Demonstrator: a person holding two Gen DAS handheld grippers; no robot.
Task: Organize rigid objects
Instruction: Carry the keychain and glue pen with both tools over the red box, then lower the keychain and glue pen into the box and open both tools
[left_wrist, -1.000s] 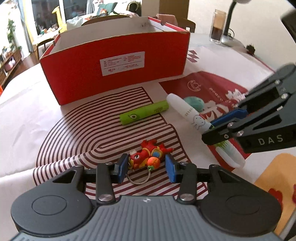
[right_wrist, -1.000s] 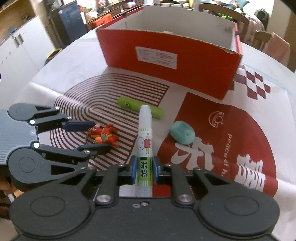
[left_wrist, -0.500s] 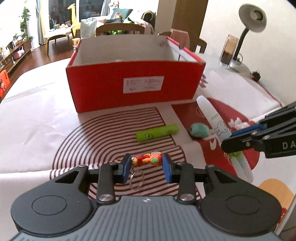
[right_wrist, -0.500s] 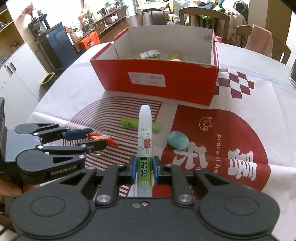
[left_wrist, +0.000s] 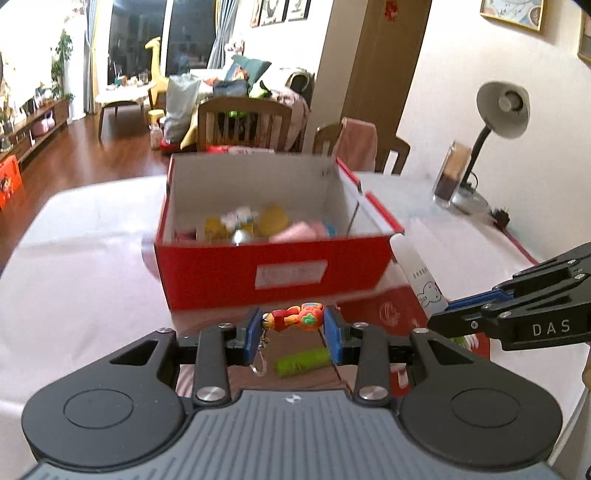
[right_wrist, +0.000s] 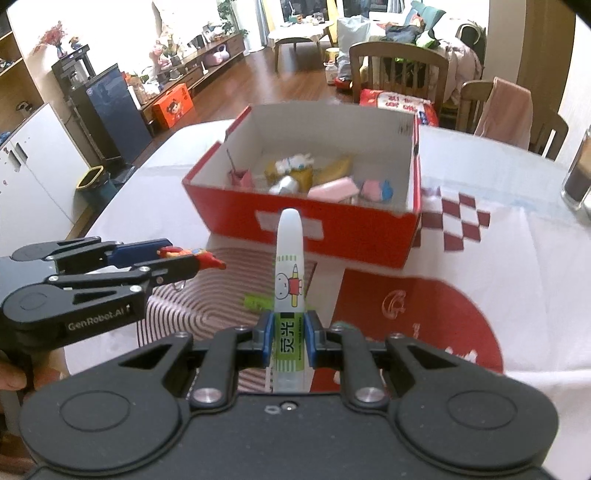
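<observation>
My left gripper is shut on a red and orange toy keychain, held in the air in front of the red box; its ring dangles below. It also shows in the right wrist view. My right gripper is shut on a white tube with a green label, lifted and pointing at the box. The tube also shows in the left wrist view. The open box holds several small toys. A green cylinder lies on the tablecloth below.
A desk lamp and a glass jar stand at the table's far right. Wooden chairs stand behind the table. A teal object peeks out by my right gripper's fingers.
Both grippers have risen and moved toward the box with their objects; the box's inside is now in view. The keychain has left the tablecloth.
</observation>
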